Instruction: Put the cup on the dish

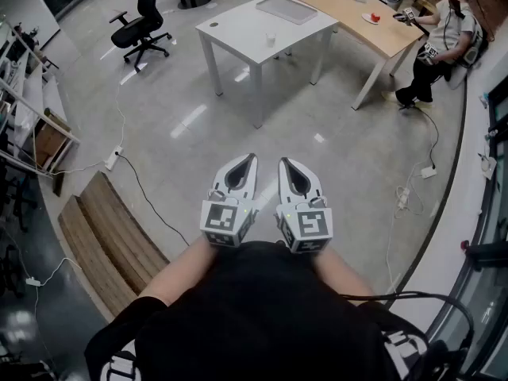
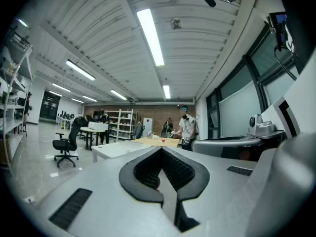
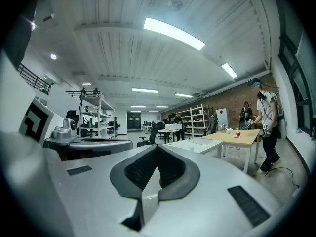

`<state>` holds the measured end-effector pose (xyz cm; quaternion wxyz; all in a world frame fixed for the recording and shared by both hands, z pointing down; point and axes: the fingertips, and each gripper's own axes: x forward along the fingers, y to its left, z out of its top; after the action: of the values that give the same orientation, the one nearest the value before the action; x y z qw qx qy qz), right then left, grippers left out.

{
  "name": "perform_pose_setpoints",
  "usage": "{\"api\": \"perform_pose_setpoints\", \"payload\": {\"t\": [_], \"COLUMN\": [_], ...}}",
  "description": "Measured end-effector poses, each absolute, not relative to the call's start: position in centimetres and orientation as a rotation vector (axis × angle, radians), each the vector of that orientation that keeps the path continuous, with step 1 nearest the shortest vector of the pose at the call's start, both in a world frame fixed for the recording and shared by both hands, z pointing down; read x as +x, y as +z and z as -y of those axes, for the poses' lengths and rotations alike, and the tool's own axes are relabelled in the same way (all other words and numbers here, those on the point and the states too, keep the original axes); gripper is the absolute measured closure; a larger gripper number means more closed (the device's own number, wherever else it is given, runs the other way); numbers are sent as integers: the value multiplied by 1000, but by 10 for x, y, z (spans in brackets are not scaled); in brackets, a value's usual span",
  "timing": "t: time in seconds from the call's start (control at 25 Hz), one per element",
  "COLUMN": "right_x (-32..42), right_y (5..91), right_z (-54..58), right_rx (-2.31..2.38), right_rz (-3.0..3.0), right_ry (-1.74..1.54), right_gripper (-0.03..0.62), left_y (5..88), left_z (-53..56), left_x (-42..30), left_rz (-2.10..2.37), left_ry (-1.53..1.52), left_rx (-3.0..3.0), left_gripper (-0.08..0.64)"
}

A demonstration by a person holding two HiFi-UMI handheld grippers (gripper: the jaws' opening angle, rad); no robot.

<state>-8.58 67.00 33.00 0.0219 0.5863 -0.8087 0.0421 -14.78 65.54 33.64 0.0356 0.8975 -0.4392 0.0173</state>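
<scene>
Left gripper (image 1: 247,163), right gripper (image 1: 286,165): grey, tapered; ribbed black pads (image 2: 177,170) pressed together, empty. Far: white cup (image 1: 271,39), white table (image 1: 238,28).

Ahead of you stood a white table (image 1: 238,34) carrying a shallow grey tray (image 1: 286,8), and a wooden table (image 1: 349,10) butted against its far right side. A black office chair (image 1: 141,24) stood well apart to your left on the grey floor (image 1: 333,165). A person (image 1: 444,34) was at the wooden table's right end. Near you on the left lay wooden boards (image 1: 103,228), with a power strip (image 1: 113,158) and its cable just beyond them, beside metal shelving (image 1: 28,94)
</scene>
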Motion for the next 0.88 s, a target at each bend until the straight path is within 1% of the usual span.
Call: {"api": "perform_pose_setpoints", "payload": {"t": [0.32, 0.48, 0.88], "right_x": [-65, -55, -18], "right_y": [323, 322, 332], "right_z": [-673, -673, -690], "right_rx": [1817, 1824, 1741], "right_rz": [2511, 2554, 2644], "right_ry": [86, 12, 89], "right_gripper": [580, 580, 580], "left_y": [335, 334, 343], "left_z": [-664, -667, -686], "left_x": [-129, -121, -87], "left_rz": [1350, 1371, 1446], "left_ry": [48, 43, 26], "left_rx": [2763, 2761, 2707], "left_gripper": [554, 554, 554]}}
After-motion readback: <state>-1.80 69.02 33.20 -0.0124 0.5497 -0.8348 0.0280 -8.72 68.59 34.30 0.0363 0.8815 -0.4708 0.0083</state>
